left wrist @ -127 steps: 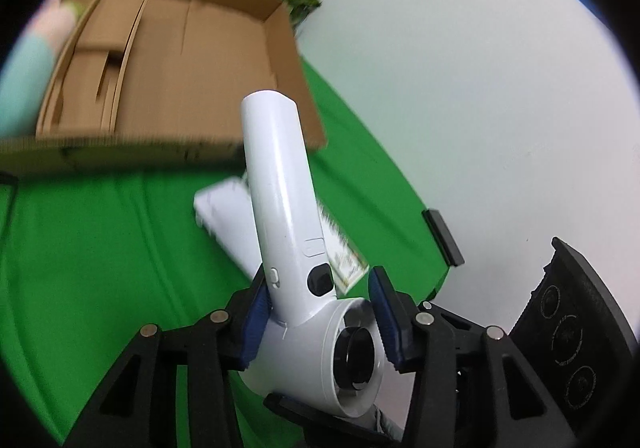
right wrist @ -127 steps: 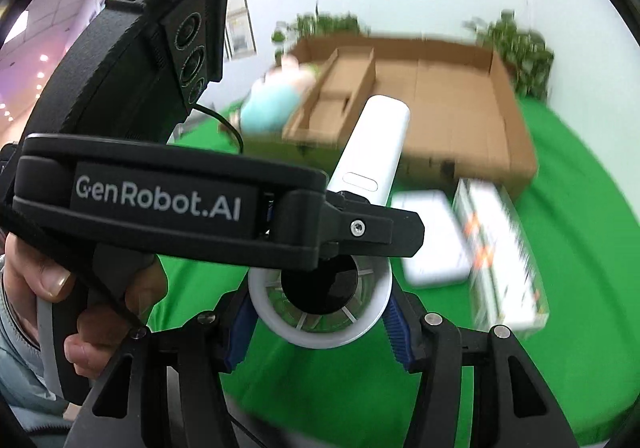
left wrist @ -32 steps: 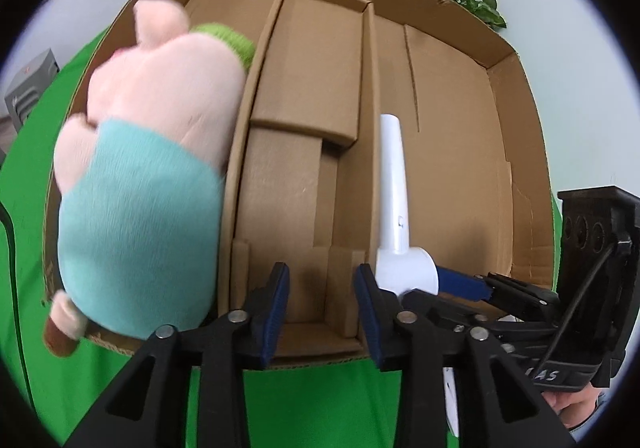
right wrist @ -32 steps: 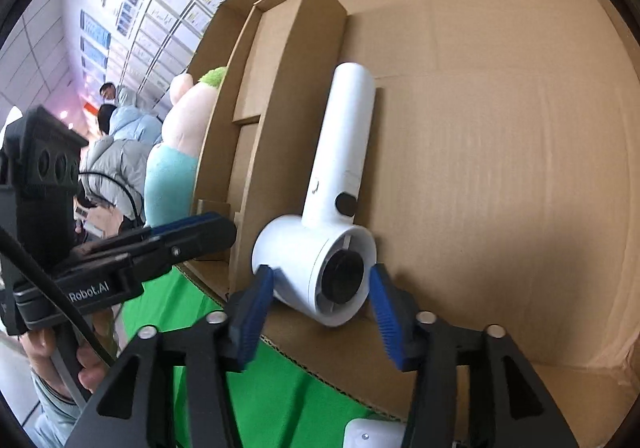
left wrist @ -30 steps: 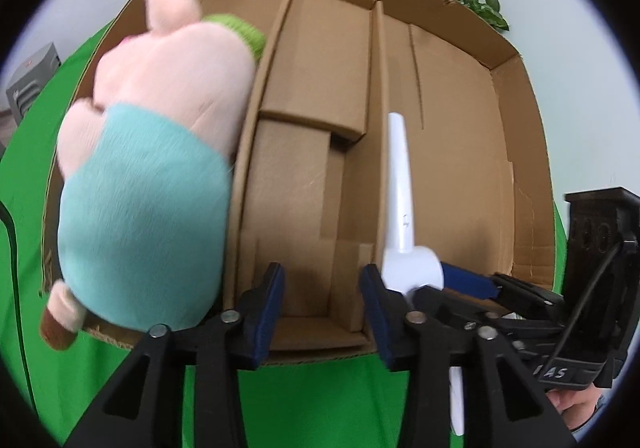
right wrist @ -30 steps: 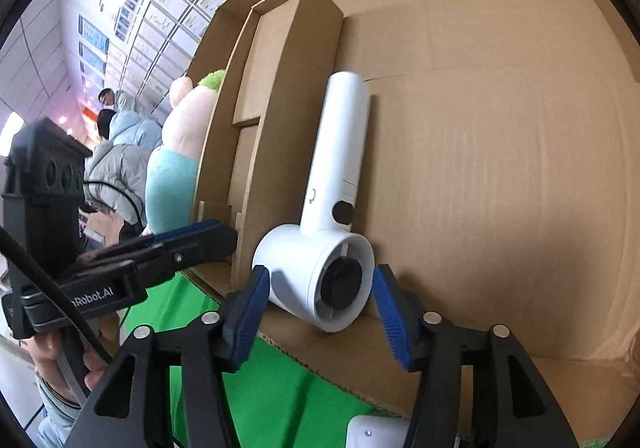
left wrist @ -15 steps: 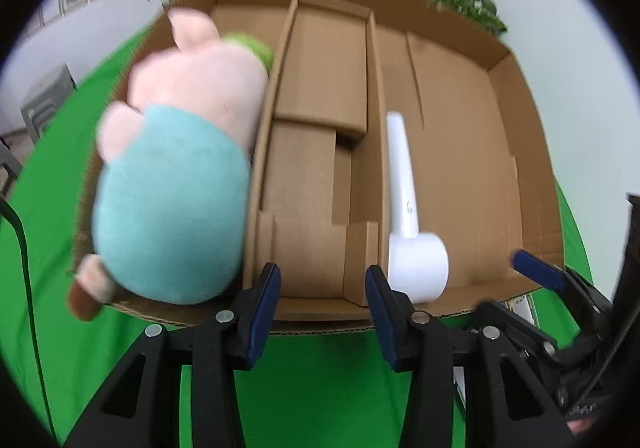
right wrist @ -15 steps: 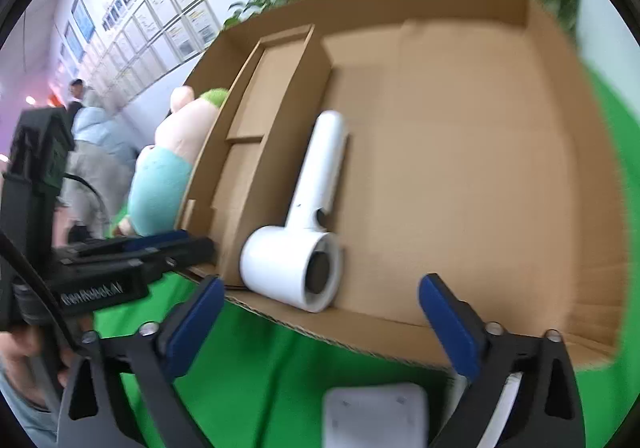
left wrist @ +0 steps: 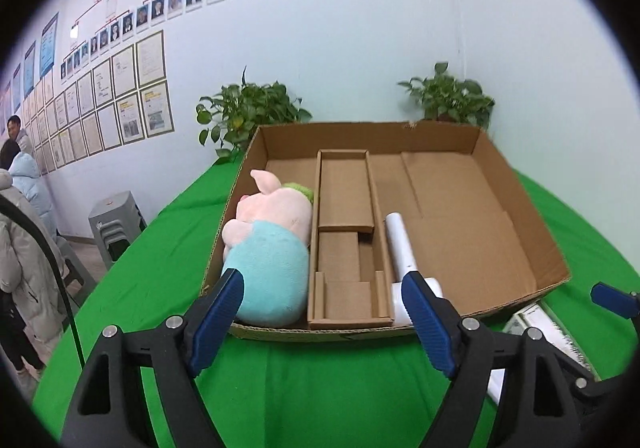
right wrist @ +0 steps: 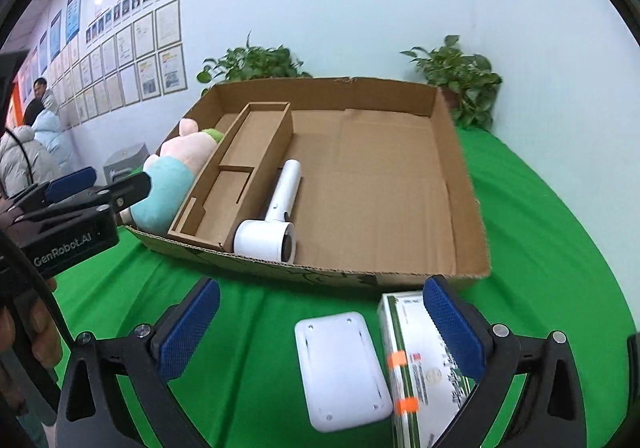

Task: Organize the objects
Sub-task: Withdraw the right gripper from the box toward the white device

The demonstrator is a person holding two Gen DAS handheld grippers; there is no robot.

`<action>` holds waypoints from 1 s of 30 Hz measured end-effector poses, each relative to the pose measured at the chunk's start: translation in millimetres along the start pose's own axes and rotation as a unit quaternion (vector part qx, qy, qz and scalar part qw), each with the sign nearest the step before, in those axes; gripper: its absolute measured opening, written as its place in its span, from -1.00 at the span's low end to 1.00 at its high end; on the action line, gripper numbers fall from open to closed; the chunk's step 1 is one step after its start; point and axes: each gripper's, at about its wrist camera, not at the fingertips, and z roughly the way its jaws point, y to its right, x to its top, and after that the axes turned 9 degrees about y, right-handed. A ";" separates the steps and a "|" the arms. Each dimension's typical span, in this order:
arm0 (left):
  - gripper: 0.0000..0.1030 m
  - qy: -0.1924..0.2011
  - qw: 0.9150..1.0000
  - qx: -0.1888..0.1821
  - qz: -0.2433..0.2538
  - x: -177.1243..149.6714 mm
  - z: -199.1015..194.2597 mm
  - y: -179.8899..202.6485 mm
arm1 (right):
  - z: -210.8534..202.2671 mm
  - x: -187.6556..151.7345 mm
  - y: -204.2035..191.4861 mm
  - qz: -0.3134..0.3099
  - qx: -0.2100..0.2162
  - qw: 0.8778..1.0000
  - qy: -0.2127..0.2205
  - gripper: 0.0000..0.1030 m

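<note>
A white hair dryer (right wrist: pixel 276 214) lies in the open cardboard box (right wrist: pixel 460 168), beside the cardboard insert (right wrist: pixel 240 164); it also shows in the left wrist view (left wrist: pixel 400 248). A pink and teal plush pig (left wrist: pixel 272 244) lies in the box's left compartment. On the green cloth in front of the box lie a white flat device (right wrist: pixel 340 362) and a green-and-white carton (right wrist: pixel 424 372). My right gripper (right wrist: pixel 320 332) is open and empty above them. My left gripper (left wrist: pixel 324 316) is open and empty in front of the box (left wrist: pixel 516 200).
The green cloth (right wrist: pixel 560 248) covers the table around the box. Two potted plants (left wrist: pixel 252 112) stand behind the box against the wall. A grey stool (left wrist: pixel 112 224) and people stand at the left. The left gripper shows at the left of the right wrist view (right wrist: pixel 80 184).
Both grippers have pulled back from the box and opened wide. The right gripper let go of the hair dryer, which stays in the box next to the insert.
</note>
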 end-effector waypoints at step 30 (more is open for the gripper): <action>0.74 0.019 1.000 -0.011 -0.021 -24.9 -17.5 12.6 | -35.7 -40.2 28.6 0.022 -0.044 0.999 0.000 0.99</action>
